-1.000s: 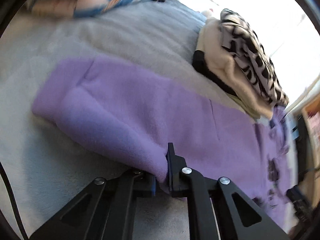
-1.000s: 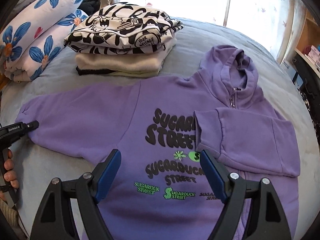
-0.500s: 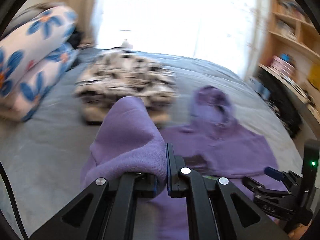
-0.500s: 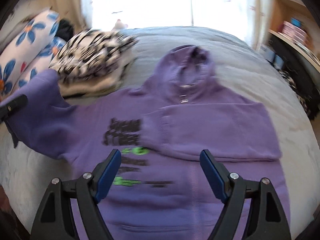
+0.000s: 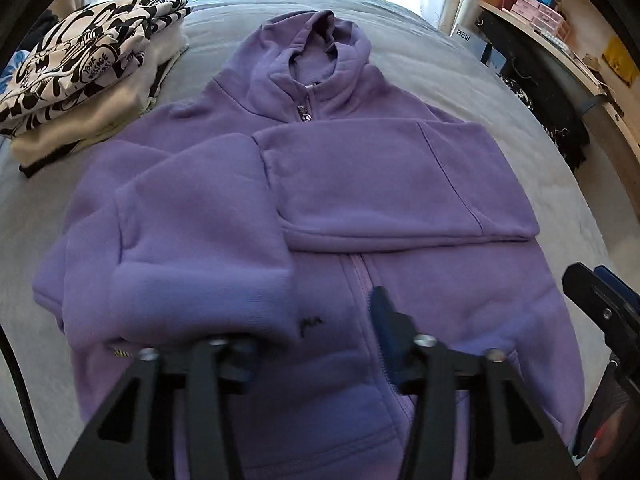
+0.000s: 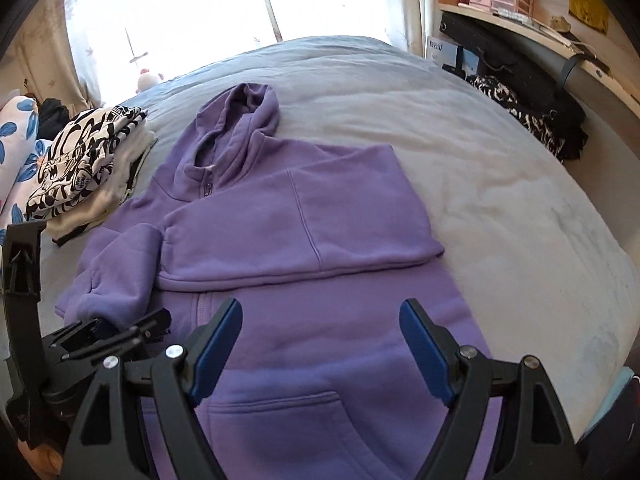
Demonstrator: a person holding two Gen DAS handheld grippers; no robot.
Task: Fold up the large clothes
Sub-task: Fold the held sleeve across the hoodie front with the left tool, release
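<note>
A purple zip hoodie (image 5: 400, 184) (image 6: 304, 224) lies face up on the grey bed (image 6: 500, 208), hood at the far end. Both sleeves are folded across its chest. The left sleeve's cuff (image 5: 224, 300) rests on the front just ahead of my left gripper (image 5: 310, 320). Its jaws are opening, and the cuff's edge lies loose between them, untouched by the pads. That gripper also shows low on the left in the right wrist view (image 6: 120, 330). My right gripper (image 6: 320, 308) hangs open over the hoodie's lower front, holding nothing.
A stack of folded clothes (image 5: 80, 68) (image 6: 84, 160), black-and-white print on top, sits left of the hoodie. Floral pillows (image 6: 20, 152) lie behind the stack. Shelves (image 5: 560, 20) and dark clothing (image 6: 532, 112) line the bed's right side.
The left gripper carried the outstretched left sleeve over onto the hoodie's chest, and its jaws came off the cuff. The right gripper drifted right, still open.
</note>
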